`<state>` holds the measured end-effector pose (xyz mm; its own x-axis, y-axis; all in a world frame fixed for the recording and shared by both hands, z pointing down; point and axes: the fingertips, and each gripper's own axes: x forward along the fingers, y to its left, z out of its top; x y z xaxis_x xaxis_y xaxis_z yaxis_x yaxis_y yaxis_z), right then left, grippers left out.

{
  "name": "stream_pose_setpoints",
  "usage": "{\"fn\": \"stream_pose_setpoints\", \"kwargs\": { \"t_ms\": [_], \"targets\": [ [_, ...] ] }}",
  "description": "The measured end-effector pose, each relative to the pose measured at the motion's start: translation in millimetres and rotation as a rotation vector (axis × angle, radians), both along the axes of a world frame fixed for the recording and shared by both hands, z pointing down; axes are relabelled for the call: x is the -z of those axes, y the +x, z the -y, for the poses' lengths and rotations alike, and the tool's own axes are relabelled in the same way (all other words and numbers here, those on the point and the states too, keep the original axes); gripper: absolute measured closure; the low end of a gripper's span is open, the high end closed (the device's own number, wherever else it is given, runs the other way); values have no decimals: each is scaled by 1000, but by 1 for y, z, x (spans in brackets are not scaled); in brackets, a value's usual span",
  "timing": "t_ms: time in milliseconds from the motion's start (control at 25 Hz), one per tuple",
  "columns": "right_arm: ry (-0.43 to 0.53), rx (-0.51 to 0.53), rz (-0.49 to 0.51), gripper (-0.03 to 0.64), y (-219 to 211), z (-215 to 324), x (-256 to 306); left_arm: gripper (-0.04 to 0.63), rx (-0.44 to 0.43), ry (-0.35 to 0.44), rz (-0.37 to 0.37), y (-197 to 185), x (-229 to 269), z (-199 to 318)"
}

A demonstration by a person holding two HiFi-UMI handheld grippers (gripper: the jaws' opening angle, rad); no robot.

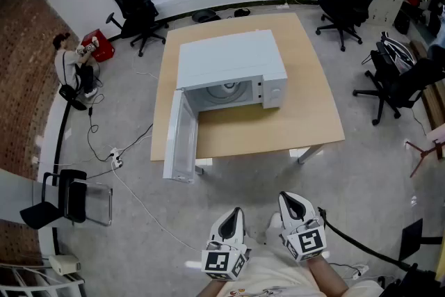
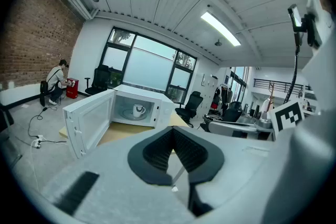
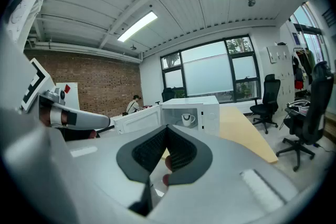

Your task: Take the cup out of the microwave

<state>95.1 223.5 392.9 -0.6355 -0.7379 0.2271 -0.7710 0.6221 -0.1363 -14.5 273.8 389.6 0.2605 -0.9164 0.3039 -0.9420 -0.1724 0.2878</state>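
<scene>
**Open office, grey floor: approach step, cup not reached yet**

Grey floor fills the bottom of the head view, and both grippers hang over it, well short of the table.

- left gripper [image 1: 235, 213]: jaw tips meet, nothing between them. Its own view confirms this [image 2: 172, 128].
- right gripper [image 1: 288, 199]: also closed and empty, pads together at the tips [image 3: 167, 127].
- Both point roughly level toward the microwave.

Mid frame: wooden table [image 1: 306, 115] with the white microwave [image 1: 229, 62] on it. The door [image 1: 179, 139] is swung fully open toward lower left, so the cavity is clear.

Step, as I read it: pre-reach. The door is done and the grab hasn't begun.

The next move calls for:
- walking up to the table
- opening one gripper before it enters the cavity
- going in level, staying off the door and cavity walls
- closing on the body or the rim, then pulling straight out

The cup [image 2: 138, 110] sits inside the microwave, centre of each gripper view [image 3: 188, 119].
- white mug, upright on the glass turntable, apart from the walls
- handle points to frame right in both gripper views
- faint dark mark on the side, too small to read
- can't tell whether it holds anything

Likely rigid and smooth, so a slip risk if gripped lightly.
</scene>
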Motion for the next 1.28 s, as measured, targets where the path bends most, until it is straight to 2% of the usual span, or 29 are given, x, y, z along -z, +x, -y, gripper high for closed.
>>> {"fn": "stream_pose_setpoints", "kwargs": {
  "t_ms": [240,480,1000,1160,1280],
  "targets": [
    [7,1,-2,609,-2,-2,2,594,-65,16,17,12,4,-1],
    [-14,35,25,609,1,-6,1,594,-84,59,5,22,11,0],
    [-78,90,44,609,36,11,-20,594,54,4,-12,35,-6,9],
    [-81,103,40,609,30,34,-22,594,51,5,-7,29,-6,30],
    [-100,102,53,609,14,61,-30,594,46,-11,-30,15,-14,59]
  ]
}}
